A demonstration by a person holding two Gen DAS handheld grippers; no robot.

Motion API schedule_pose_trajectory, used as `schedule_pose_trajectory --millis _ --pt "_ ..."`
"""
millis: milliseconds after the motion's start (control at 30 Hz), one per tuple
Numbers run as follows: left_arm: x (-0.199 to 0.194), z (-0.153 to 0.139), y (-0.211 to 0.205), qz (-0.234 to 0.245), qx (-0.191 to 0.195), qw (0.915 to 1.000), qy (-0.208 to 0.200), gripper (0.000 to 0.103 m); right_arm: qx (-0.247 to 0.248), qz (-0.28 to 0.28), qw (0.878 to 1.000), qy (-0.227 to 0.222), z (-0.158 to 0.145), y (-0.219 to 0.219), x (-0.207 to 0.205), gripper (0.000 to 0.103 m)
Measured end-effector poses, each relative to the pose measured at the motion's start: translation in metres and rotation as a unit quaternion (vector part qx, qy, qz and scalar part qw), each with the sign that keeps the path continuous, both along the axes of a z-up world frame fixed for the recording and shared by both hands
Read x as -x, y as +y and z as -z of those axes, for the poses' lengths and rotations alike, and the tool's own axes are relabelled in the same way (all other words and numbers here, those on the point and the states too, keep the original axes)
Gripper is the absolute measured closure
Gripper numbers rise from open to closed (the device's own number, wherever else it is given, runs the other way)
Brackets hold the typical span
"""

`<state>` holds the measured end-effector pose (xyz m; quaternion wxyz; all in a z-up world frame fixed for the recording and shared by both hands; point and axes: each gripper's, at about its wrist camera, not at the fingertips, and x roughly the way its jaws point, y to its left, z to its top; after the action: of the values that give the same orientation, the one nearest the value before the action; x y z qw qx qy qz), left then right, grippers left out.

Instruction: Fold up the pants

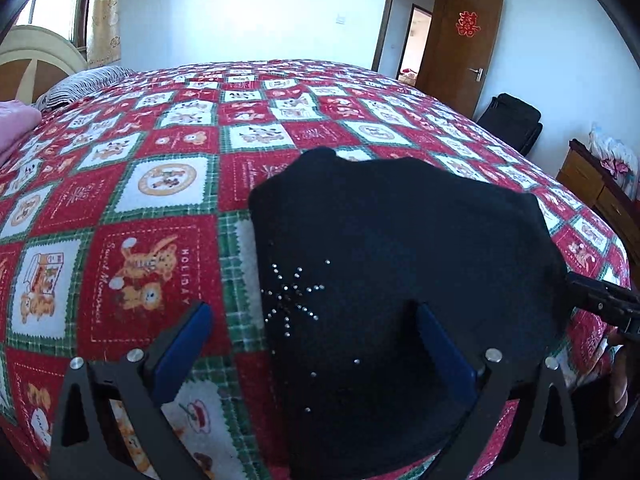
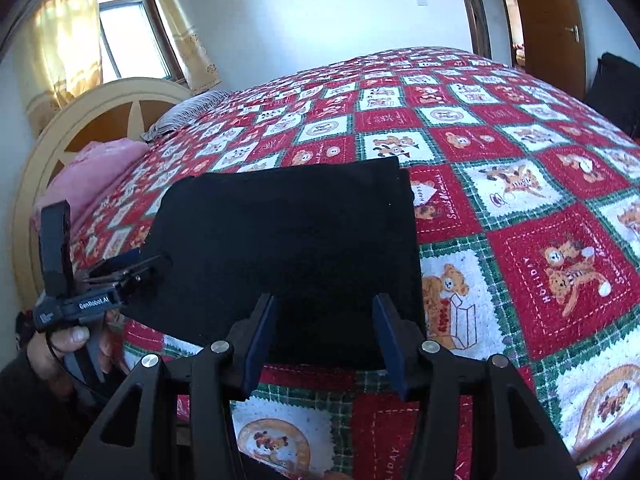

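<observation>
The black pants (image 1: pixel 400 264) lie folded into a compact block on the bed, with a rhinestone star pattern near their left edge; they also show in the right wrist view (image 2: pixel 288 240). My left gripper (image 1: pixel 316 320) is open, its blue pads wide apart over the pants' near left part; it also shows at the pants' left edge in the right wrist view (image 2: pixel 132 270). My right gripper (image 2: pixel 324 324) is open, its pads apart at the pants' near edge, holding nothing. Its tip shows at the pants' right edge in the left wrist view (image 1: pixel 600 300).
The bed is covered by a red, green and white patchwork quilt (image 1: pixel 160 200). A striped pillow (image 1: pixel 80 84) and pink blanket (image 2: pixel 92 172) lie by the headboard (image 2: pixel 80 120). A wooden dresser (image 1: pixel 600 184) and a black bag (image 1: pixel 512 120) stand beyond the bed's right edge.
</observation>
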<state>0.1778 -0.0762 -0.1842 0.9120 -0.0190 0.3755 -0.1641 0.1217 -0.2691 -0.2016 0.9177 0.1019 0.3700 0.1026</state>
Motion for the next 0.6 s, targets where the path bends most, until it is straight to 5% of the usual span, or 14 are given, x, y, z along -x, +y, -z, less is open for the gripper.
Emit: schedule_pose_trajectory --millis 267,600 --pt "0.004 -0.001 0.000 -0.003 0.000 1.0000 -0.003 0.000 0.005 -0.014 1.000 -0.019 -0.034 0.024 -0.003 0.051" --pt "0.013 0.003 0.013 -0.002 0.010 0.9998 -0.019 0.000 -0.064 -0.125 0.990 0.018 -0.062 0.107 -0.104 0.051"
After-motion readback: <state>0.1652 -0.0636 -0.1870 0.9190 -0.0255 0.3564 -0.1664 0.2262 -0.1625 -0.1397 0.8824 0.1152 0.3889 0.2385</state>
